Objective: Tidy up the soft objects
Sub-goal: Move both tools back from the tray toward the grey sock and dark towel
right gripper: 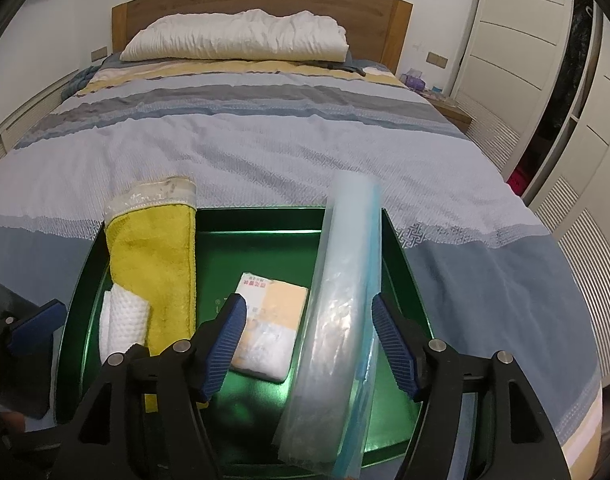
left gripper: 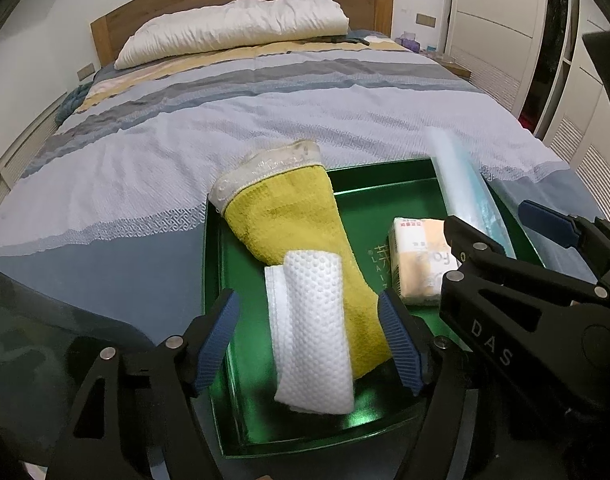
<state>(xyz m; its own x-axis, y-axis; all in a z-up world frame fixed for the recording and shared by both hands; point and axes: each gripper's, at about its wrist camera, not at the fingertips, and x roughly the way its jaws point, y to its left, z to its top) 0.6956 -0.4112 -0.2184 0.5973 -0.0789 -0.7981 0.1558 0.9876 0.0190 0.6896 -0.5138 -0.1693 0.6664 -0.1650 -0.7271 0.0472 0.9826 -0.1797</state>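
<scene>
Left wrist view shows the bed [left gripper: 265, 120] carrying a green tray [left gripper: 217, 320]. Inside the tray lie a yellow towel [left gripper: 297, 216], a plastic roll [right gripper: 341, 300], a white cloth [left gripper: 309, 328] and a tissue pack [right gripper: 273, 320]. Left gripper [left gripper: 309, 336] and right gripper [right gripper: 309, 344] both have jaws wide apart, holding nothing. Placement looks nearly finished; next probably comes withdrawing without snagging anything.

The long pale-blue plastic-wrapped roll [right gripper: 341, 320] is blurred at its far end and runs out of the right wrist view at the bottom. The shiny dark green tray [left gripper: 221, 264] has its near edge hidden behind the black gripper frames. The peach-and-white tissue packet [left gripper: 417, 264] is partly covered by the right gripper [left gripper: 517, 236], and its small print is perhaps Chinese, too blurred to read.
</scene>
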